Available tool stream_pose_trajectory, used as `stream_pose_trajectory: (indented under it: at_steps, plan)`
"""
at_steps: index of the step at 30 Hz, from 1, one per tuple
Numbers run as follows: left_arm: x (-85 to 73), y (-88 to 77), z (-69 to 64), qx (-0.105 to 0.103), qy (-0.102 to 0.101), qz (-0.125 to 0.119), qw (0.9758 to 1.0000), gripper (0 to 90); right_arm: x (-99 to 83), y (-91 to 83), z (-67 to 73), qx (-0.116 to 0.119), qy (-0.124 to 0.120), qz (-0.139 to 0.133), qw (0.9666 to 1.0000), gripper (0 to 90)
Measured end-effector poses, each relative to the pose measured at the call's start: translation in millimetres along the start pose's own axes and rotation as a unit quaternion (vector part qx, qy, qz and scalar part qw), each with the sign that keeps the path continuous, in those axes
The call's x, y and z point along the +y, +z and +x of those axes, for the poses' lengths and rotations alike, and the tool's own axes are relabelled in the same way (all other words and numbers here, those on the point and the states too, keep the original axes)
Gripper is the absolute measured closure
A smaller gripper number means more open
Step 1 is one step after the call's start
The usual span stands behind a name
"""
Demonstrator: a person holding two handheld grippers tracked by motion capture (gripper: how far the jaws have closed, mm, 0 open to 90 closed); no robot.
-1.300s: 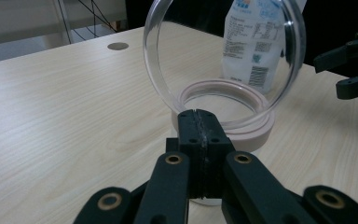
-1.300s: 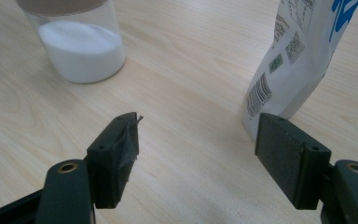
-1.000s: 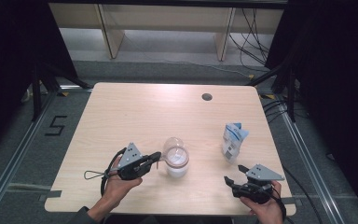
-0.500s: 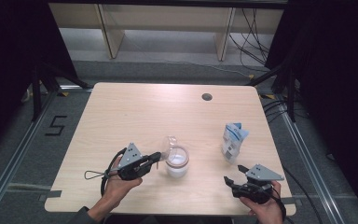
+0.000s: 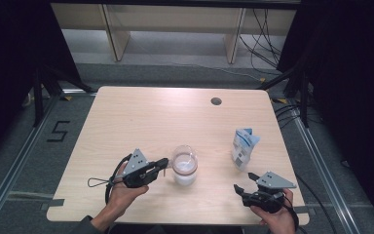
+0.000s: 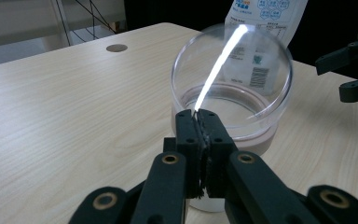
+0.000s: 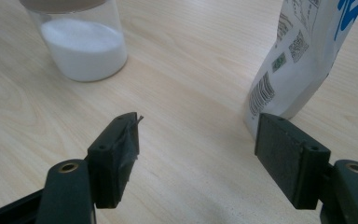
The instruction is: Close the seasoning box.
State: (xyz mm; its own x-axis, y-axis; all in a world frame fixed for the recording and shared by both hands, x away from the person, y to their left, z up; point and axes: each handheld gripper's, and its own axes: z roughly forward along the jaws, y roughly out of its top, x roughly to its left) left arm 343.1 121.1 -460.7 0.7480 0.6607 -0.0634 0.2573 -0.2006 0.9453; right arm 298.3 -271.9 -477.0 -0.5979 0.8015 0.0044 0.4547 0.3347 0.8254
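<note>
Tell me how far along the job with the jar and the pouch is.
Done: the jar's clear lid is tipped up on edge. In hand: the left gripper pinches that lid's rim, jaws shut. Left: the right gripper is open near the white pouch, which stands untouched; the jar already holds white powder.
</note>
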Motion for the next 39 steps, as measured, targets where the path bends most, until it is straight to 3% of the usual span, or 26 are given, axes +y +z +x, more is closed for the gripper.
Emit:
stream_pose_trajectory:
  at_steps: [5, 16, 17, 18, 23, 24, 34, 37, 39]
  plan:
    - [1.9, -0.8, -2.4, 0.001, 0.013, 0.005, 0.9999, 86.3, 0.3, -0.8, 0.4, -0.005, 0.0, 0.001, 1.0, 31.7]
    - [2.8, -2.9, -0.7, -0.007, -0.001, -0.005, 1.0, 77.0, 0.8, -0.7, -0.1, -0.001, -0.01, -0.001, 0.9999, 31.7]
    - [3.3, -3.4, -0.4, -0.01, -0.001, -0.009, 0.9999, 76.0, 0.3, -2.3, 3.5, -0.006, 0.014, 0.005, 0.9999, 31.7]
    - [4.0, -4.3, -0.3, -0.011, 0.001, -0.008, 0.9999, 75.5, 0.4, -2.0, 2.8, -0.005, 0.009, 0.004, 0.9999, 31.7]
    - [5.1, -6.2, 0.3, -0.018, -0.002, -0.011, 0.9998, 67.3, 0.3, -1.6, 2.8, -0.005, 0.008, 0.003, 1.0, 31.7]
    - [5.5, -7.9, 0.1, -0.015, -0.005, -0.005, 0.9999, 63.6, 0.6, -0.8, 0.8, -0.002, -0.002, -0.002, 1.0, 31.7]
    - [5.5, -11.9, 3.7, -0.005, -0.026, 0.0, 0.9997, 42.8, 0.6, 0.1, 0.4, 0.001, -0.008, -0.002, 1.0, 31.6]
    - [5.0, -12.8, 5.5, -0.008, -0.041, 0.007, 0.9991, 35.6, 0.6, 0.1, -0.7, -0.007, -0.016, -0.009, 0.9998, 31.6]
    - [5.1, -14.5, 3.4, -0.003, -0.048, 0.011, 0.9988, 31.4, 0.5, -0.2, -0.1, 0.0, -0.007, -0.002, 1.0, 31.5]
